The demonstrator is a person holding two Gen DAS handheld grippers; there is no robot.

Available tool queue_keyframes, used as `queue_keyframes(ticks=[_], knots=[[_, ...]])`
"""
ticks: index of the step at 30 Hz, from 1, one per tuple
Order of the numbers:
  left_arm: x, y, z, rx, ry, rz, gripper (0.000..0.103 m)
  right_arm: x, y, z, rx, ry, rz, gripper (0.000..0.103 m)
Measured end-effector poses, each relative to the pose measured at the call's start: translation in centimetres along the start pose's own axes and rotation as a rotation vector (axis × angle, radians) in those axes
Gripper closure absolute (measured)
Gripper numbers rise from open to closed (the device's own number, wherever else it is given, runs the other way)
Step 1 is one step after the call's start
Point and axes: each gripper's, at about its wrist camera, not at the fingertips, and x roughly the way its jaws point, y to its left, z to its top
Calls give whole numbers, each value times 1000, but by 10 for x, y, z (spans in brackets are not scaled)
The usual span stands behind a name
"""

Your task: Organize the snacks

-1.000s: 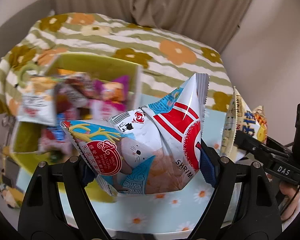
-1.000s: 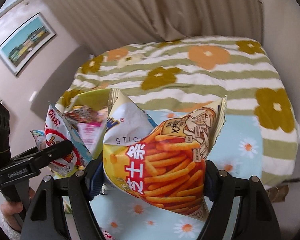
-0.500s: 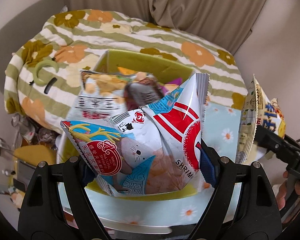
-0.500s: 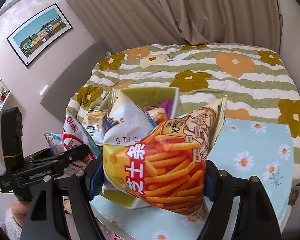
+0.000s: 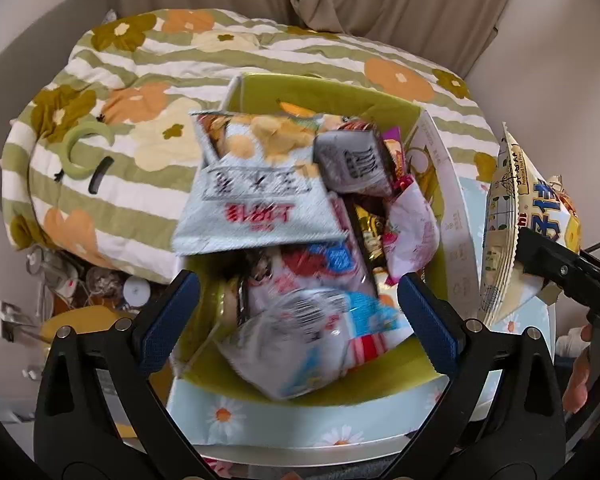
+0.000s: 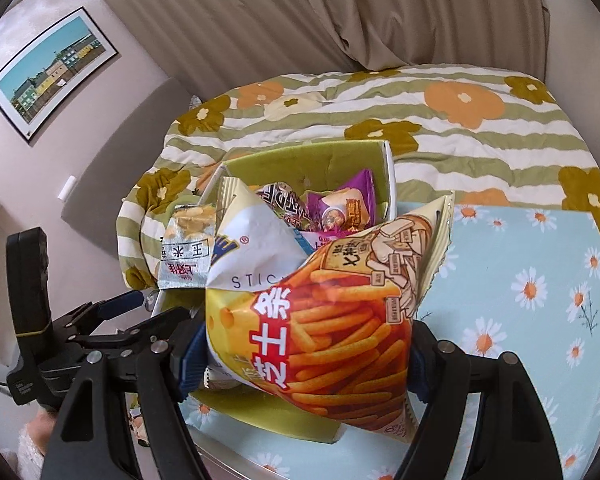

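A green box (image 5: 320, 394) full of snack packets stands on the daisy-print table; it also shows in the right wrist view (image 6: 312, 160). My left gripper (image 5: 298, 320) is open above the box's near end. The shrimp chip bag (image 5: 300, 344), blurred, lies in the box just below its fingers. My right gripper (image 6: 304, 352) is shut on a yellow cheese stick bag (image 6: 320, 312) and holds it over the box's near right side. That bag also shows at the right edge of the left wrist view (image 5: 516, 232).
A light blue daisy tablecloth (image 6: 532, 280) covers the table right of the box. Behind it is a bed with a green striped floral blanket (image 6: 420, 120). Clutter lies on the floor at the left (image 5: 80, 280). A curtain hangs at the back.
My left gripper has opened and the shrimp chip bag has dropped into the box. Both grippers have moved closer over the box. The right still holds the cheese stick bag.
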Motion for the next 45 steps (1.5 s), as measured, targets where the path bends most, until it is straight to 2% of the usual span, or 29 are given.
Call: queue_keyframes(ticks=[6,16,19,21,23,29,35,39,45], knots=[[-14,18,-14,-38,-13,-33,4,-1,9,-1,2,2,-16,27],[-30,34,-16,-17,-31,-26,4,24,46,21,-30,7,-34,25],[-28,39,-16,-8,-16,-24,4,36,51,22,-18,5,-36,18],[-27,42,-16,-3,-7,-35,4,38,52,19,-3,-4,-49,8],[-27,43,-17,4,-10,-26,4,36,53,14,4,-21,-64,5],[-27,37,-23,-6,-17,-22,4,23,50,0,-19,-31,-81,4],[-58,11,-32,2,-89,9,4,-13,45,-8,-38,-81,-66,4],[-91,-16,-44,29,-166,24,4,-60,39,-17,-56,-155,-79,4],[-139,-58,-70,68,-294,42,4,-136,29,-47,-89,-262,-151,4]])
